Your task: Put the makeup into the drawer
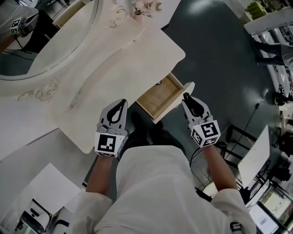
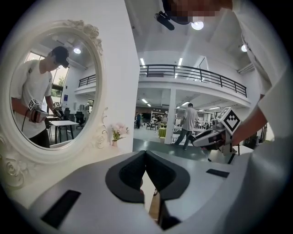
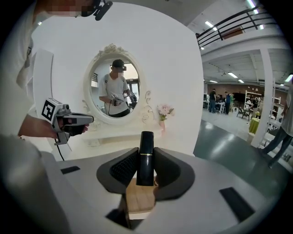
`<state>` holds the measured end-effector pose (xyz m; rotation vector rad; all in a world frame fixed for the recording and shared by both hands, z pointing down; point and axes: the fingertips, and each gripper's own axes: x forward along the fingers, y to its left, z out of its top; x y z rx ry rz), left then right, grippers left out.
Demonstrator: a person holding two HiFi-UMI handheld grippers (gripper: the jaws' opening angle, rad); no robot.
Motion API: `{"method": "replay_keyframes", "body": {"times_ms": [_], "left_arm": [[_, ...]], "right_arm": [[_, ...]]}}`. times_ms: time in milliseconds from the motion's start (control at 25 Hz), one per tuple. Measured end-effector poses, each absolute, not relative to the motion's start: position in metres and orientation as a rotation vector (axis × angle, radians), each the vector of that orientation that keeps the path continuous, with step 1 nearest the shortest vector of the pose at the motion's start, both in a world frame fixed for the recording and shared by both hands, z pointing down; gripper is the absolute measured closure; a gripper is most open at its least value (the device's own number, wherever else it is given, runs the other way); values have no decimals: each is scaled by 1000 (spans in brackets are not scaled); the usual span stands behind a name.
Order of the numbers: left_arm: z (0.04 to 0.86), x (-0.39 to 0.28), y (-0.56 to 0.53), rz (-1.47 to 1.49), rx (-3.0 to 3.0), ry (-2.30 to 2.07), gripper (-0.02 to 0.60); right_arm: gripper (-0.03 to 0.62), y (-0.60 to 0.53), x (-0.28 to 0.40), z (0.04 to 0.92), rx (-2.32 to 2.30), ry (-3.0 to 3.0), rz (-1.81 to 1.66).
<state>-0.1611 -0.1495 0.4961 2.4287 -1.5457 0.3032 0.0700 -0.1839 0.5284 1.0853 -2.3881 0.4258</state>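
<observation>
A black lipstick tube [image 3: 146, 146] with a gold band stands upright between the pads of my right gripper [image 3: 146, 157], which is shut on it. Just below those jaws shows the light wooden inside of the open drawer [image 3: 139, 203]. In the head view the drawer [image 1: 161, 96] is pulled out from the cream vanity table [image 1: 114, 68], with my right gripper [image 1: 187, 99] over its right end. My left gripper [image 1: 121, 106] hangs at the table's front edge, left of the drawer. Its jaws [image 2: 145, 155] meet at the tips with nothing between them.
An oval mirror [image 1: 41, 41] in a carved white frame stands at the back left of the vanity. A small vase of pink flowers [image 1: 145, 5] sits at the back. Dark floor [image 1: 219, 55] lies right of the table, with cables and stands further right.
</observation>
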Motion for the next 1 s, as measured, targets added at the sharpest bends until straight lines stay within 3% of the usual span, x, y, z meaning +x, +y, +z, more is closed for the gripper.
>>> {"method": "replay_keyframes", "body": {"times_ms": [440,1000], "left_arm": [[523,-150,-155,302,2391,-1474,566],[598,-126,-150,343,2207,-1513,566]], "right_arm": [[478,-185,51,581,982,-2306,482],[477,-191,40,710,675,-2134,521]]}}
